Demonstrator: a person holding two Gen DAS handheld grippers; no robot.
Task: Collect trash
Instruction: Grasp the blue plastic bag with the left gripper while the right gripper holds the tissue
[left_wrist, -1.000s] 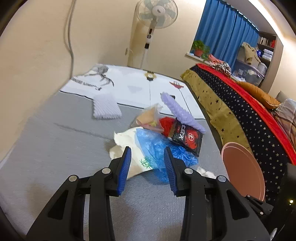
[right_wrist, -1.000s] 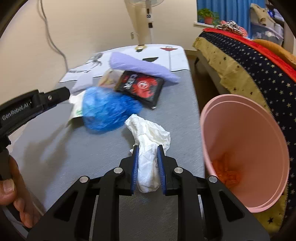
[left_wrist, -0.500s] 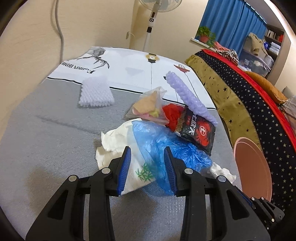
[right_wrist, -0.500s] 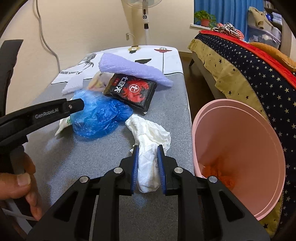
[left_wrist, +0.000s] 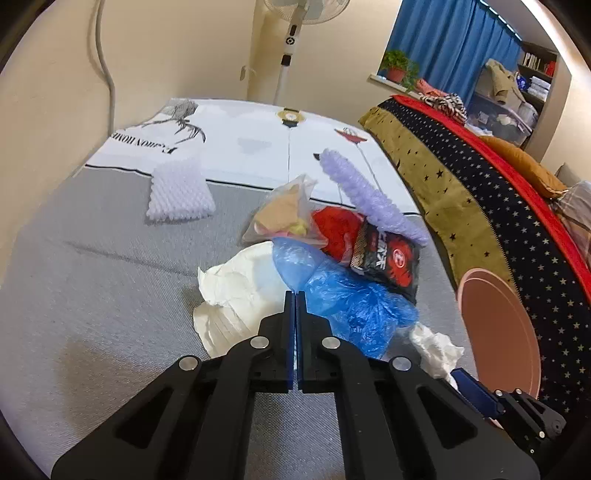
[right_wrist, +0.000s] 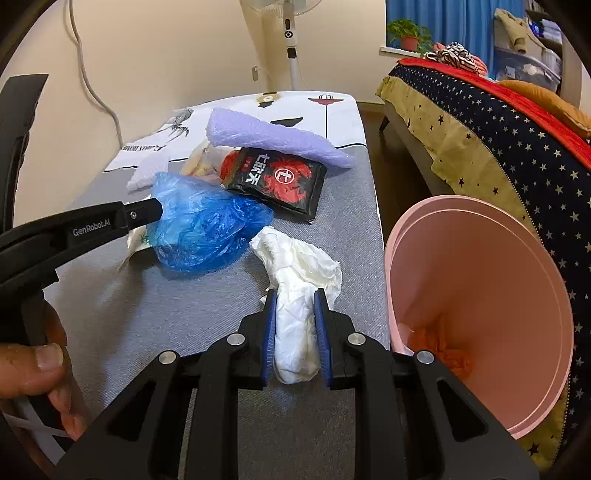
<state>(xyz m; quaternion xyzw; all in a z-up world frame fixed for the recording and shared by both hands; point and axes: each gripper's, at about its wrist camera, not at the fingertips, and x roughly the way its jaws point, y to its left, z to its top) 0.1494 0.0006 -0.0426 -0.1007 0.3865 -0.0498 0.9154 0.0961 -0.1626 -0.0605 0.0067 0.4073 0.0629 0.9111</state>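
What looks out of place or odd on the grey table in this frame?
Trash lies heaped mid-table: a blue plastic bag, a black-and-red snack packet, a purple foam sheet lying on the packet, and a crumpled white tissue. Nothing looks spilled or broken. The pink bin sits tilted at the table's edge.

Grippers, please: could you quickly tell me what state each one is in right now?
Left gripper: closed, pinching the edge of the blue plastic bag.
Right gripper: closed on the crumpled white tissue.

**Plastics, paper, cloth**

Crinkly translucent blue bag (right_wrist: 207, 221); crumpled matt white tissue (right_wrist: 299, 273); glossy black-red packet (right_wrist: 280, 181); smooth pink plastic bin (right_wrist: 480, 295); woven grey cloth tabletop (right_wrist: 147, 314); bumpy lilac foam (right_wrist: 273, 140).
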